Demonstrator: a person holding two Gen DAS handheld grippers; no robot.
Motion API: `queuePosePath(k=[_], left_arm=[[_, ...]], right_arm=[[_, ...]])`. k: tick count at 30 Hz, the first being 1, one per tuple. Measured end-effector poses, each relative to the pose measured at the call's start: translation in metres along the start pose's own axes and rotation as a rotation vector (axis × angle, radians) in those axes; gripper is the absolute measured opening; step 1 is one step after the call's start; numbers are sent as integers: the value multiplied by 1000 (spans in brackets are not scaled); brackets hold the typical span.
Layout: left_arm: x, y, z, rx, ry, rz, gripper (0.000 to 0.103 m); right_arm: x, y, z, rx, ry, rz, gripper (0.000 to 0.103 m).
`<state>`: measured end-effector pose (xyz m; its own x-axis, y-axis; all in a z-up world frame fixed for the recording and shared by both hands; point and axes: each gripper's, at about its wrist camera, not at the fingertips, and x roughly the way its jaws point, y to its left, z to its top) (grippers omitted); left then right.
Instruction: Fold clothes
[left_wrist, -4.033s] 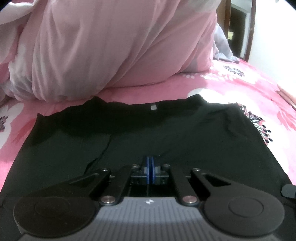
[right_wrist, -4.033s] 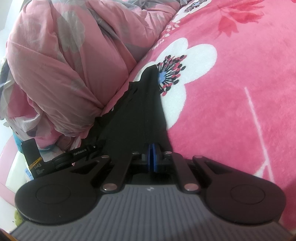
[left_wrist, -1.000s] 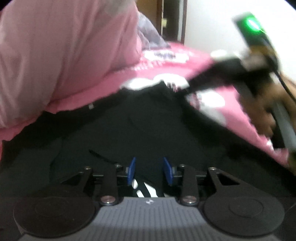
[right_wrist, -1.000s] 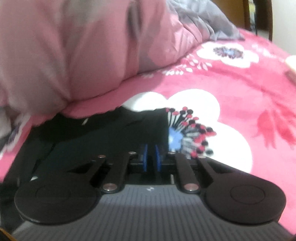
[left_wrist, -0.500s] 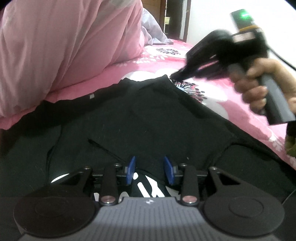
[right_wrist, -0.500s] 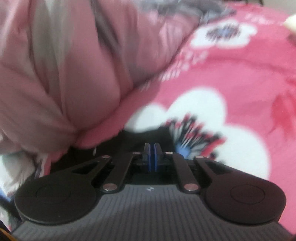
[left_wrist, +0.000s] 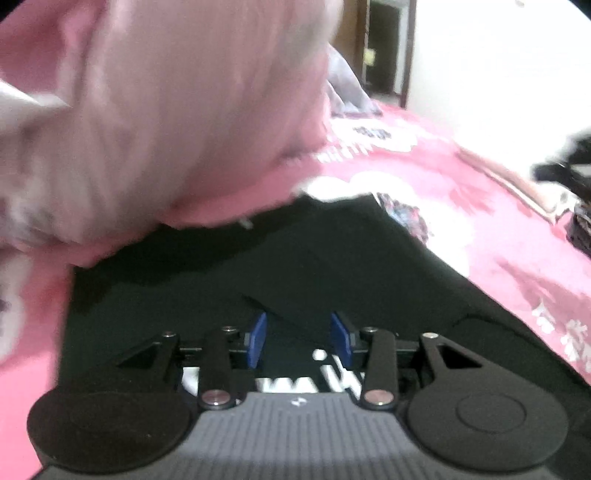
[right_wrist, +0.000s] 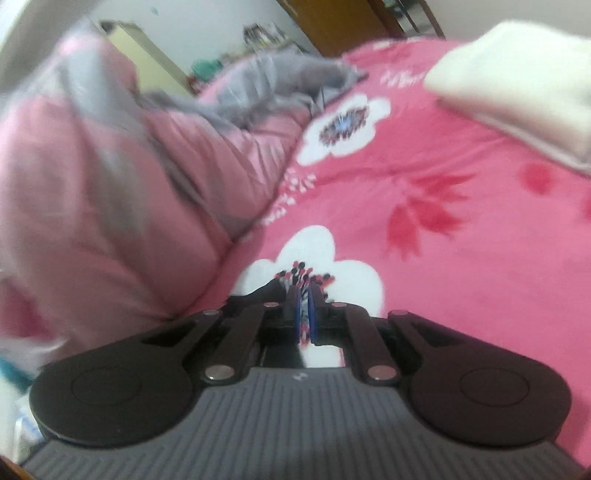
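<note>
Blue pads on my left gripper stand apart; jaws have just been opening, nothing pinched, only the black garment lying below and ahead of them. White lettering on it shows just under the jaws. Right gripper: jaws clenched, pads nearly together. A scrap of dark cloth sits at their left edge, but through the blur I can't tell if it's caught between them or just behind, so I call it closed on nothing certain.

Garment lies spread on the bed, on the pink flowered cover, its far edge tucked against the pink duvet heap. One fold line runs diagonally across it ahead of my left jaws. Far right corner ends at a white flower print.

Step in hand, as I read it: one fold laid, both hands resetting for the next grip. To do it well:
- take a corner or hem, not mid-panel
- pinch a single layer edge, both hands level
- carry across low, lay flat, release only once cloth rests
- keep clear of the duvet heap so it doesn't drag the far edge

Containers: none in view. A folded cream cloth lies on the bed far right, well apart.
</note>
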<state>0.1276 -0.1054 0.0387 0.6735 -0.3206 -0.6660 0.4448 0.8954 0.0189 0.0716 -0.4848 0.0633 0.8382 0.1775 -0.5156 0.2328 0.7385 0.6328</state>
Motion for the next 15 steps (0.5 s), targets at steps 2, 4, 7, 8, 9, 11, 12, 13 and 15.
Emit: queuePosePath(k=[2,4,7,8,9,11,12,13,15], left_arm=[[-31,11,2,0,-33,37,44],[-63,21,1,0,-63,81,49],[-106,32,-12,-5,-99,136,53],[-117,33,-19,-9,-103,144,53],[-127,32,-29,-16,-102,147,54],[-140,29,-51,-39,-89,140,54],[-146,28,-62,-52,-83,136,54],[-152,25,-75,-71,-78,130,54],[-161,22,-102,-115,-69,123,54]], right_arm=[[-43,-5,-13,25,7,62,5],[-74,-9,-27,62,28,149,6],[-86,-4,-54,67,89,258,12],[-85,-1,-63,59,114,282,13],[-75,5,-72,43,146,288,15],[-45,19,-88,22,208,278,15],[-27,25,-95,10,236,266,15],[-8,32,-101,-5,260,253,15],[26,46,-111,-34,284,220,15]])
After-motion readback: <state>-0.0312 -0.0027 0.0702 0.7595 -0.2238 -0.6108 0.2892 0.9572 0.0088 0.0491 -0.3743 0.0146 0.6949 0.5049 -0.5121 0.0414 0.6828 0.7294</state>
